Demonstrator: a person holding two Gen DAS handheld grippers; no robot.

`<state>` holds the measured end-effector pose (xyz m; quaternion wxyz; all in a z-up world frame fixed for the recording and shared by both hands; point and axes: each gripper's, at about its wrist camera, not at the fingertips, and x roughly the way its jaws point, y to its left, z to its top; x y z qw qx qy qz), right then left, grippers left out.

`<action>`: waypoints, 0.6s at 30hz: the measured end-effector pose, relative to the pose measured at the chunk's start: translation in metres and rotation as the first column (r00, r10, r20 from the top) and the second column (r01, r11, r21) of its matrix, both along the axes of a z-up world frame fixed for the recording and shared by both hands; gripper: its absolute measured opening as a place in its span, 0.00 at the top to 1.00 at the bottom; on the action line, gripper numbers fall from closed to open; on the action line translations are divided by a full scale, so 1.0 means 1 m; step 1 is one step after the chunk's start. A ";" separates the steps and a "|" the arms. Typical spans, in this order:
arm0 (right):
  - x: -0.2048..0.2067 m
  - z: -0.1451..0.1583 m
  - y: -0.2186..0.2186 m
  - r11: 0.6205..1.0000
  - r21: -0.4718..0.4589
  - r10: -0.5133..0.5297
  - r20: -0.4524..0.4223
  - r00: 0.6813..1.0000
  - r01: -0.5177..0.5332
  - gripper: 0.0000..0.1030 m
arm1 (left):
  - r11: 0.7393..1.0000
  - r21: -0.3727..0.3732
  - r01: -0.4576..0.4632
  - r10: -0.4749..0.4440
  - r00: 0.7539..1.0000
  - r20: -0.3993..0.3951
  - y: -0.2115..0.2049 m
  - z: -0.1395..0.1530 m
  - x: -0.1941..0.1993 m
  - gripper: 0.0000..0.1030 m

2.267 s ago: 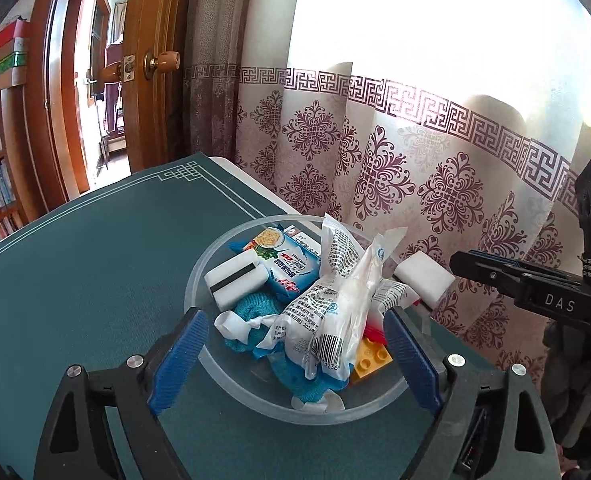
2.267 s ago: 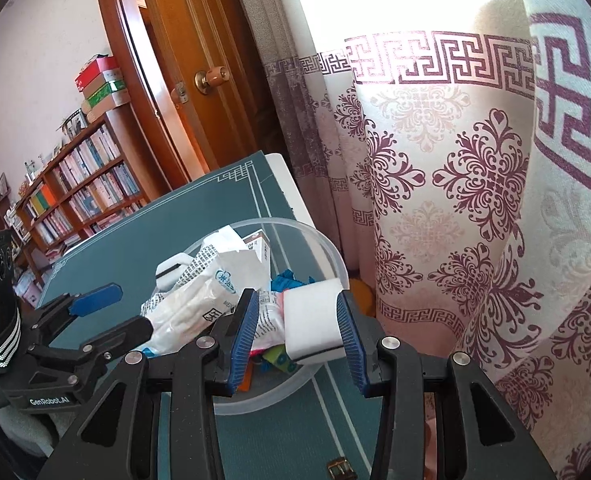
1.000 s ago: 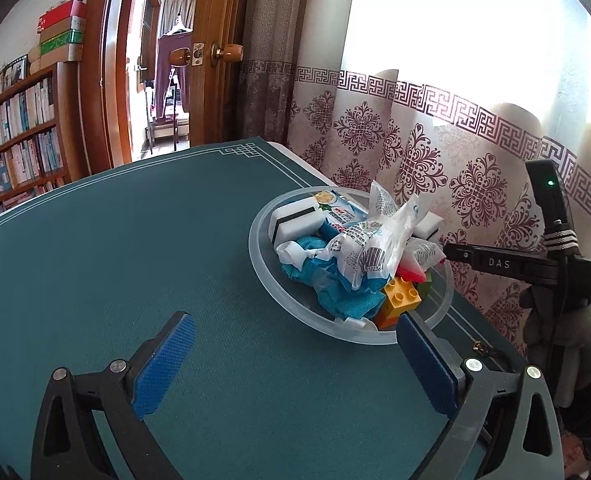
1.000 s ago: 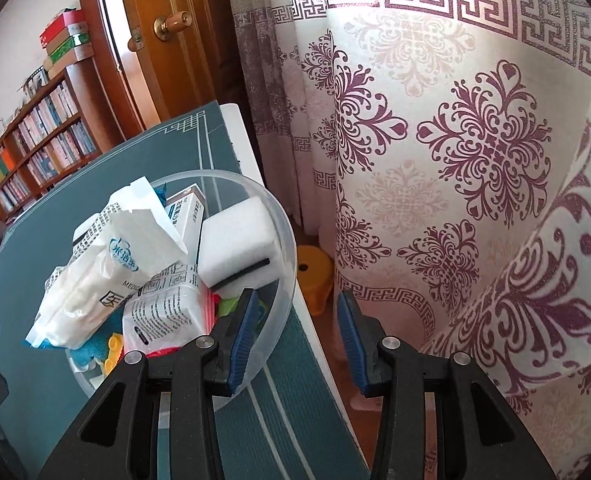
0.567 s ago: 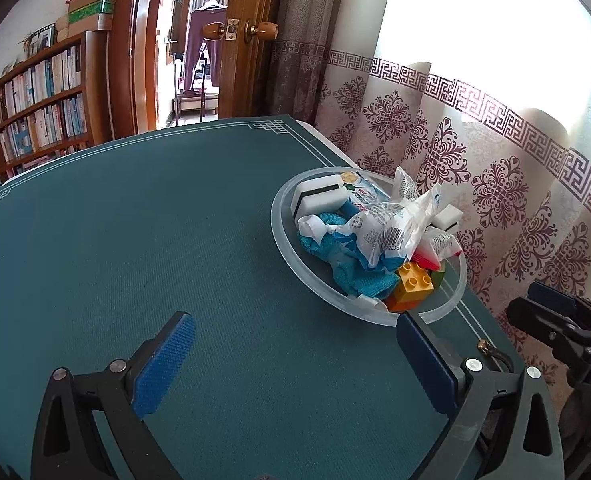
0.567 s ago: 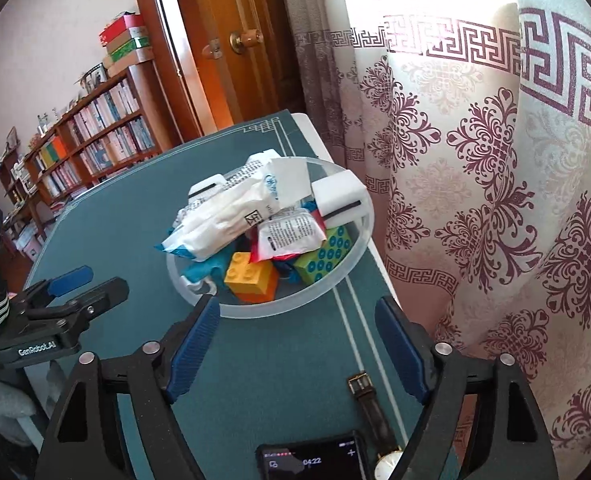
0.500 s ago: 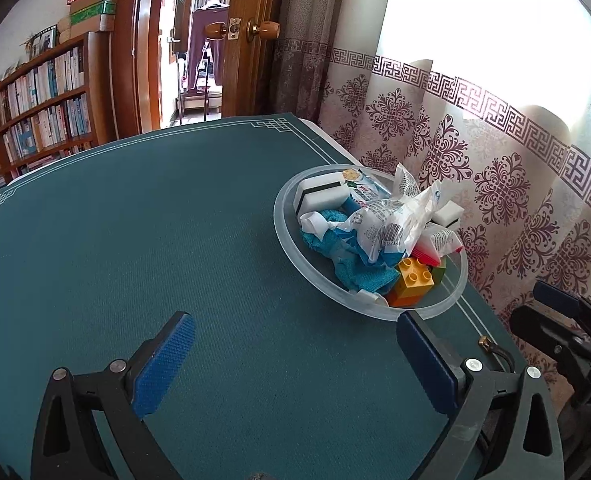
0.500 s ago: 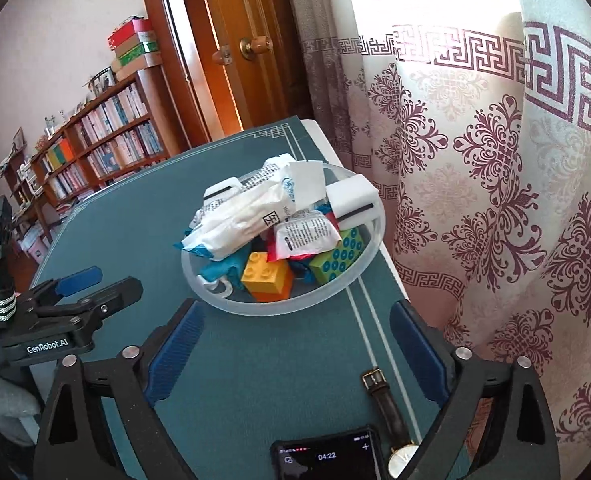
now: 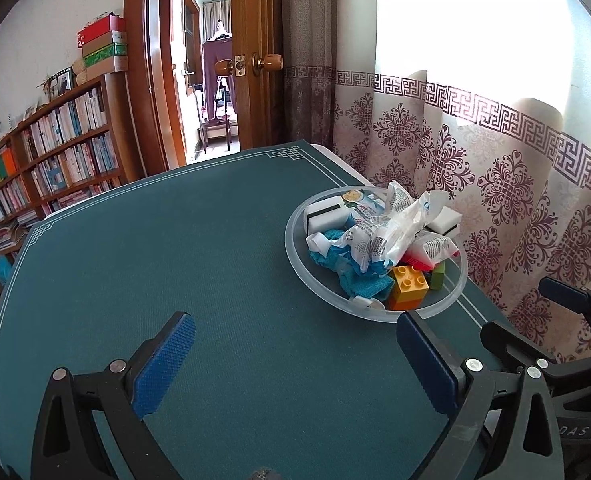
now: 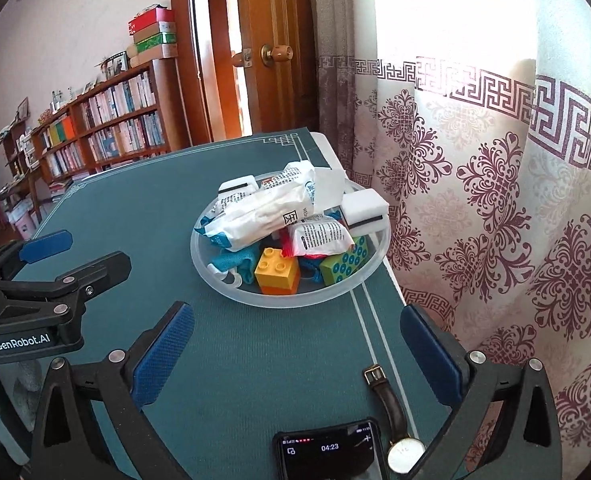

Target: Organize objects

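Observation:
A clear plastic bowl (image 9: 295,258) (image 10: 203,268) stands near the right edge of the green table. It holds white sponges (image 10: 365,210), white printed packets (image 10: 267,210), a blue cloth (image 9: 359,284), a yellow-orange brick (image 10: 277,270) and a green brick (image 10: 343,264). My left gripper (image 9: 295,364) is open and empty, low over the table, short of the bowl. My right gripper (image 10: 297,354) is open and empty, also short of the bowl. The left gripper shows in the right wrist view (image 10: 67,252), and the right gripper in the left wrist view (image 9: 535,316).
A phone (image 10: 329,454) and a wristwatch (image 10: 393,412) lie on the table near the right gripper. A patterned curtain (image 10: 495,200) hangs just past the table's right edge. A wooden door (image 9: 255,60) and bookshelves (image 9: 47,152) stand beyond the green tabletop (image 9: 155,260).
The right gripper let go of the white sponge into the bowl, opened wide and drew back. The left gripper also drew back from the bowl, staying open.

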<state>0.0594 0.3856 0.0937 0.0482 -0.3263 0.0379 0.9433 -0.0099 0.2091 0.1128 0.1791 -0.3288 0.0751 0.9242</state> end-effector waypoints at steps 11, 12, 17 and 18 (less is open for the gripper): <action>-0.004 -0.004 0.006 1.000 0.010 -0.022 0.006 1.000 0.022 0.00 | 0.997 -0.066 -0.046 0.045 0.999 -0.020 0.006 -0.004 0.002 0.00; -0.004 -0.004 0.007 1.000 0.010 -0.022 0.006 1.000 0.022 0.00 | 0.997 -0.066 -0.047 0.046 0.999 -0.019 0.006 -0.004 0.001 0.00; -0.004 -0.006 0.008 1.000 0.009 -0.022 0.011 1.000 0.022 0.00 | 0.997 -0.064 -0.045 0.044 0.999 -0.011 0.007 -0.005 0.001 0.00; -0.004 -0.006 0.008 1.000 0.009 -0.022 0.011 1.000 0.022 0.00 | 0.997 -0.065 -0.045 0.044 0.999 -0.011 0.007 -0.005 0.001 0.00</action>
